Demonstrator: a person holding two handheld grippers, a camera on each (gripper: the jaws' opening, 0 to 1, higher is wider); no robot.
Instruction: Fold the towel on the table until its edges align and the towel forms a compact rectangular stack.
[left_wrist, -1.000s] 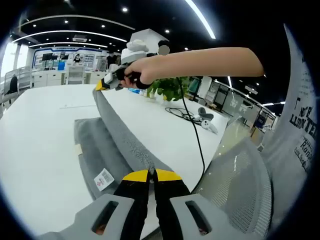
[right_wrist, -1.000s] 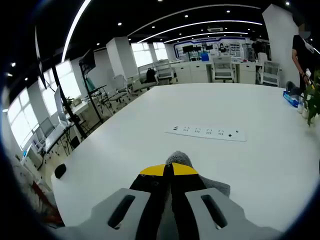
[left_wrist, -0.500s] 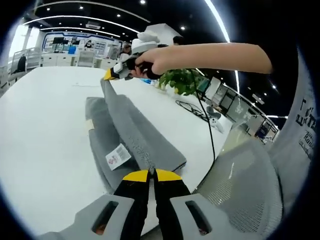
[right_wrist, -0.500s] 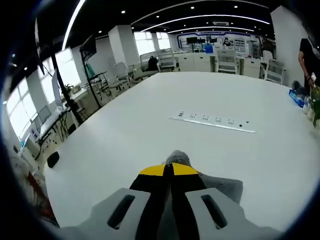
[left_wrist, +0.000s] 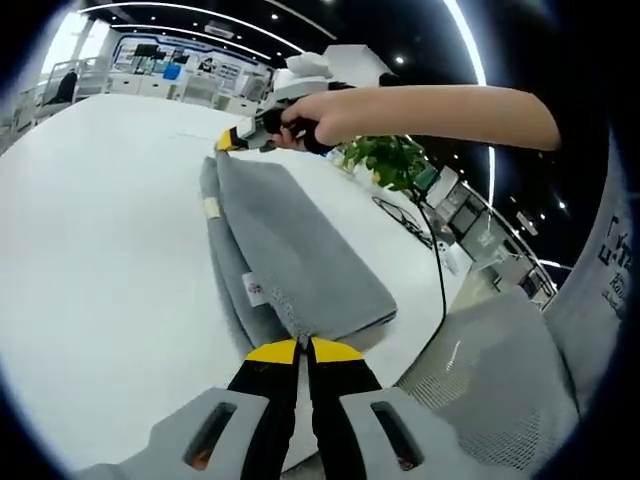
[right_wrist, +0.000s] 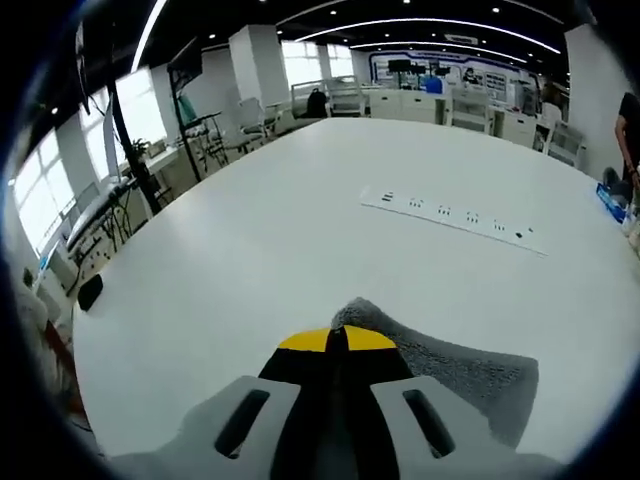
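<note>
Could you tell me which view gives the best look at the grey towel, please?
The left gripper view: the towel lies stretched over the table, both layers and its labels visible. The right gripper view shows just a corner pinched in the right gripper.

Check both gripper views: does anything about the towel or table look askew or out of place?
Nothing stands out. The grey towel lies folded on the white table, each gripper gripping an end, its labels showing.

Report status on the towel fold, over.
Left gripper and right gripper both shut on the grey towel. Top layer draped over lower layer on white table. Nothing in the way.
</note>
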